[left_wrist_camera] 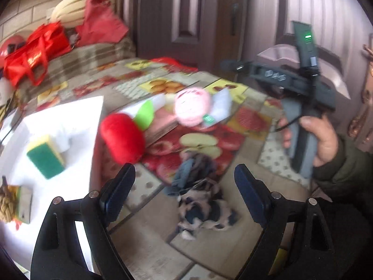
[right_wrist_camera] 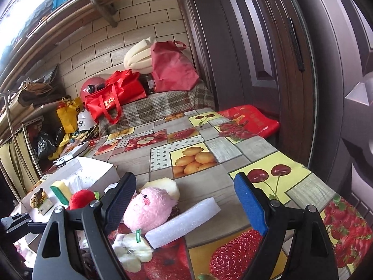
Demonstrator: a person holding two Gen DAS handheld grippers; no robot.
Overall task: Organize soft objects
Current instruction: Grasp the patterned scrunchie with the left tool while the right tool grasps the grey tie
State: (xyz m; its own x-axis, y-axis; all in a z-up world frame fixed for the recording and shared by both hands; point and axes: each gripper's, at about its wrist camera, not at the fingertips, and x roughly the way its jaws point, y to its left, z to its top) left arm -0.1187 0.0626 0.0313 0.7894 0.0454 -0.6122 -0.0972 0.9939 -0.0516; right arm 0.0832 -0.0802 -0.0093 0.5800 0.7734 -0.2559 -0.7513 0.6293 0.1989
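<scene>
A crumpled patterned cloth [left_wrist_camera: 200, 200] lies on the fruit-print tablecloth [left_wrist_camera: 205, 245], just ahead of my open, empty left gripper [left_wrist_camera: 184, 186]. Beyond it sit a red apple plush [left_wrist_camera: 122, 137], a pink plush [left_wrist_camera: 190, 109] and a white foam block [left_wrist_camera: 221, 105]. A green-and-yellow sponge [left_wrist_camera: 45, 156] and a rope knot toy [left_wrist_camera: 7, 205] lie in the white box [left_wrist_camera: 77, 126] at left. My right gripper [right_wrist_camera: 186, 200] is open and empty above the pink plush [right_wrist_camera: 149, 210] and foam block [right_wrist_camera: 184, 221]. The right gripper is also seen from the left wrist view [left_wrist_camera: 300, 81], held up in a hand.
Red bags [right_wrist_camera: 112, 98], a cream cushion [right_wrist_camera: 139, 53] and a helmet [right_wrist_camera: 93, 86] sit on a plaid-covered bench at the far end. A dark door [right_wrist_camera: 268, 46] stands along the table's right side. A red bag [right_wrist_camera: 249, 119] lies by the table's far right corner.
</scene>
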